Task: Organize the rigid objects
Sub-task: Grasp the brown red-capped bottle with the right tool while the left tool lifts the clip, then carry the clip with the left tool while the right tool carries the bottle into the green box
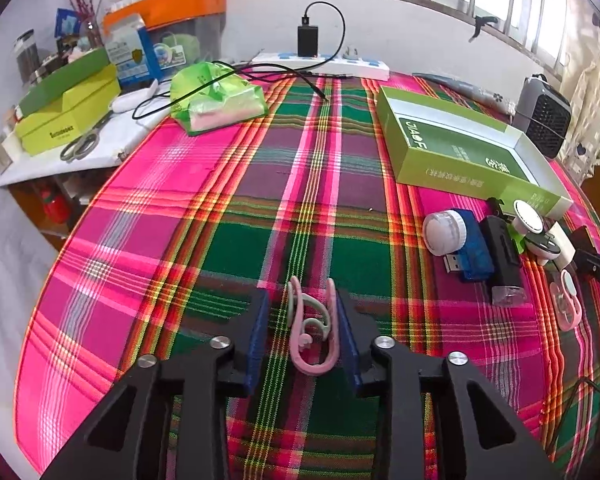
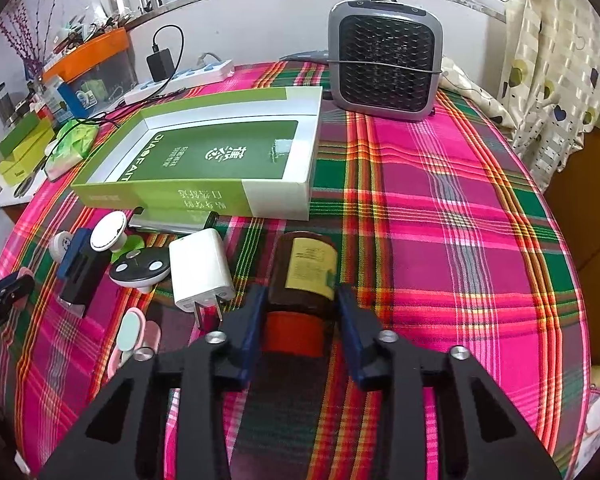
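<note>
Left fingers point(image 1: 260, 320): standing loose around a pink clip point(image 1: 298, 344), not clamping. Right-hand pad touching the clip's edge, left-hand pad showing a strip of plaid cloth point(image 1: 180, 220) between itself and the clip. Noting the left gripper point(image 1: 302, 320) as released, with the clip lying flat on the cloth at bottom centre of the left view.

Right fingers point(image 2: 252, 320): pressing on both sides of a brown bottle point(image 2: 304, 272) near its shoulder. Bottle lying on its side at lower centre of the right view, red cap toward the camera, yellow label facing up. Recording the right gripper point(image 2: 300, 308) as grasping the bottle, which is resting on the cloth.

Green box point(image 2: 204, 152): sitting open at upper left of centre in the right view, and at upper right in the left view. Nothing showing inside but its printed base.

White charger point(image 2: 200, 268): lying just left of the bottle, prongs pointing toward the camera, not touching the fingers as far as can be told.

Small items clustering below the box, at centre right of the left view: a USB light point(image 1: 444, 232) with a blue body and a black block beside it. Second clip point(image 1: 566, 304) lying lower down, near the right edge.

Heater point(image 2: 384, 60): standing upright at top centre of the right view, behind the box.

Power strip point(image 1: 320, 64): lying along the wall at top centre of the left view, with a black adapter plugged in.
</note>
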